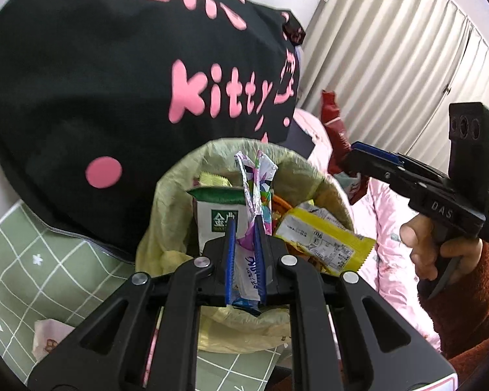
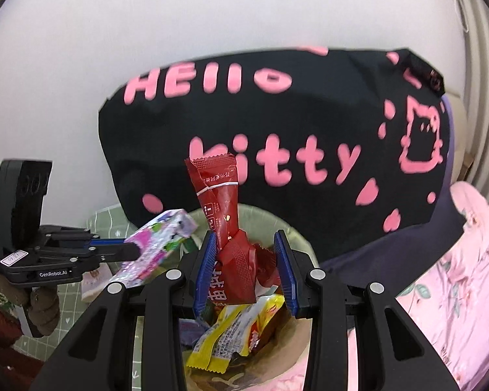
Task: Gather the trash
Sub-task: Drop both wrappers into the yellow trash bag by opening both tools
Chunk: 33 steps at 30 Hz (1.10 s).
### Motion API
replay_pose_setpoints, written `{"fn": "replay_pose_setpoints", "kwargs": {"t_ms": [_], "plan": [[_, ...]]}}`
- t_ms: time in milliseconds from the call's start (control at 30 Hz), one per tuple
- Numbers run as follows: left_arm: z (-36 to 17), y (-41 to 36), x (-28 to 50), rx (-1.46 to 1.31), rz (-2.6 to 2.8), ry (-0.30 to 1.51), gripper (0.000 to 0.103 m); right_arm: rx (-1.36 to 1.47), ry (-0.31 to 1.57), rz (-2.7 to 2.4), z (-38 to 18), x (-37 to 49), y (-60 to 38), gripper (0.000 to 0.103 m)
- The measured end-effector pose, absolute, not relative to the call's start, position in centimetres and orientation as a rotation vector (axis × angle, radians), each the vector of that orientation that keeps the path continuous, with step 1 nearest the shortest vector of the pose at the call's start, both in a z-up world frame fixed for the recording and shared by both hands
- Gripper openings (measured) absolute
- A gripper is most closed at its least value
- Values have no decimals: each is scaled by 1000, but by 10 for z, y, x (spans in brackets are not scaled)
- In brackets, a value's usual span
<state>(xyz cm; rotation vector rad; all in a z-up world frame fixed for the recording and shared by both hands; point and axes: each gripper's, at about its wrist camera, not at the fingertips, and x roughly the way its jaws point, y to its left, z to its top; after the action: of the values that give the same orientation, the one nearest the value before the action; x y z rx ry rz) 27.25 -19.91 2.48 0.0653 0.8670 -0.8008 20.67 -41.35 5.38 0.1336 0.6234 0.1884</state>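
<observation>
Left wrist view: your left gripper (image 1: 245,228) pinches a purple wrapper (image 1: 256,179); "DAS"-marked right gripper (image 2: 249,244) gapes—red wrapper (image 2: 225,215) loose between.

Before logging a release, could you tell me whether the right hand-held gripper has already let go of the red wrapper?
Yes, the right hand-held gripper is open around the red wrapper, with a gap at one pad.

A black pillow (image 2: 277,123) with pink "Hello Kitty" lettering, dots and a cat outline leans on a white wall (image 2: 114,32). The bin's liner (image 1: 166,195) is pale yellow-green, holding a yellow wrapper (image 1: 322,238) and a green-and-white packet (image 1: 218,208). A red wrapper (image 2: 225,228) with white print sits between blue-padded black jaws. A pink floral quilt (image 2: 456,277) and green white-gridded sheet (image 1: 32,254) flank it.
</observation>
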Motion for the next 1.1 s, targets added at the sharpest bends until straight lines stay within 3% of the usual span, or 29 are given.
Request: {"fn": "replay_pose_setpoints", "kwargs": {"t_ms": [467, 533, 700, 967, 1100], "plan": [[-2, -211, 273, 78, -797, 945, 11, 210, 680, 165, 29, 231, -420, 39], [-3, -205, 273, 60, -800, 950, 17, 215, 685, 164, 27, 233, -419, 40], [-1, -189, 274, -20, -808, 946, 43, 210, 688, 148, 25, 236, -413, 48], [10, -133, 263, -92, -684, 863, 55, 161, 655, 112, 32, 233, -404, 53], [10, -86, 260, -126, -569, 826, 55, 168, 607, 141, 44, 228, -397, 54]]}}
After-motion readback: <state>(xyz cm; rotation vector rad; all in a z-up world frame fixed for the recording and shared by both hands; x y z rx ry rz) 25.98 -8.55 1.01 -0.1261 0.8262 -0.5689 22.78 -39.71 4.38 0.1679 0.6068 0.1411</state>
